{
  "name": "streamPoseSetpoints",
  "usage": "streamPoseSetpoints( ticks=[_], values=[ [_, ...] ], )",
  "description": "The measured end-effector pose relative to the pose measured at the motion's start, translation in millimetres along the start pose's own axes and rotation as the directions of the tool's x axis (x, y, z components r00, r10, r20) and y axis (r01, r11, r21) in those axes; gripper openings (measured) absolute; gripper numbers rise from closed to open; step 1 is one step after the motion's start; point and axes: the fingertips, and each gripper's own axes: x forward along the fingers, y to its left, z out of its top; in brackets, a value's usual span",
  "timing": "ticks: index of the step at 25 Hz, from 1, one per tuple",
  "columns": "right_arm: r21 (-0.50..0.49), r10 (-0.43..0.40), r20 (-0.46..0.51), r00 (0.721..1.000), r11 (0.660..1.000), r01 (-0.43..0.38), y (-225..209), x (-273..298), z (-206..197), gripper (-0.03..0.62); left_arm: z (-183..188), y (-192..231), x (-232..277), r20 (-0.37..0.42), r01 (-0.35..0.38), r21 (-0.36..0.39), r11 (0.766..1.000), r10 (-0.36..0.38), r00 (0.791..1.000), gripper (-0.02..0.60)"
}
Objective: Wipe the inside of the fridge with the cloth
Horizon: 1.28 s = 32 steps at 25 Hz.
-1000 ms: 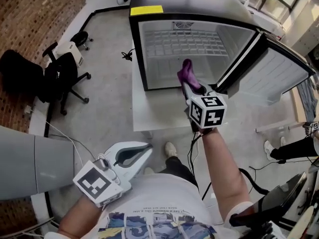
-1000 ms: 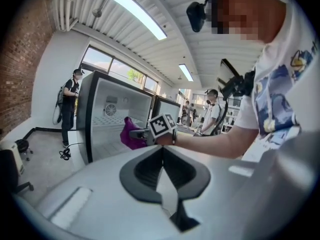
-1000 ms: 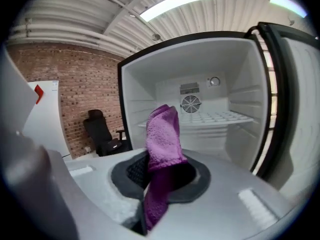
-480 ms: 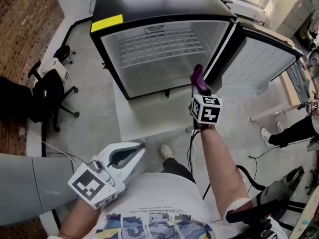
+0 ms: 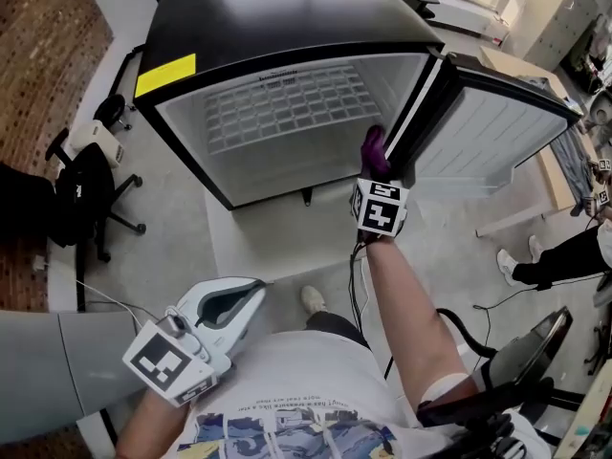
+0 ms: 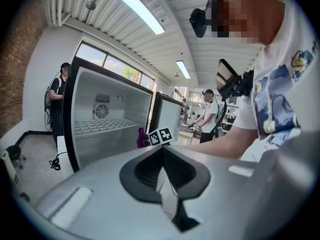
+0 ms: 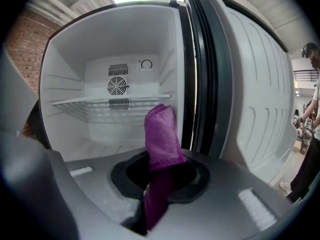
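Cloth (image 7: 161,131) showing a nubby, matt purple pile. Fridge (image 5: 277,17) top shining glossy black, lining (image 7: 70,74) looking like smooth white plastic. Shelf (image 5: 287,103) appearing as white-coated wire grid.

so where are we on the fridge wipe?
Done: the fridge door stands open and the right gripper is shut on the purple cloth. In hand: the cloth is held up at the mouth of the fridge, by the hinge side; no contact with an inner surface shows. Left: all the wiping inside, wire shelf included. The left gripper is shut, empty, low by the person's torso.
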Motion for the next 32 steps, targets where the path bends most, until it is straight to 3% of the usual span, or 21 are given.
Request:
streamPoseSetpoints(
  ticks=[22,32],
  values=[
    [0.098,0.018,0.026,0.999,0.995,-0.021,21.9,64.2,20.6,0.053,8.7,22.9,12.3,-0.015,-0.155,-0.025,0.988,0.154,0.988,0.006],
    [0.076,0.062,0.049,0.997,0.995,-0.065,39.5,95.9,33.6,0.054,5.1,32.3,7.9,-0.031,-0.234,-0.051,0.971,0.233,0.972,0.006]
  ],
)
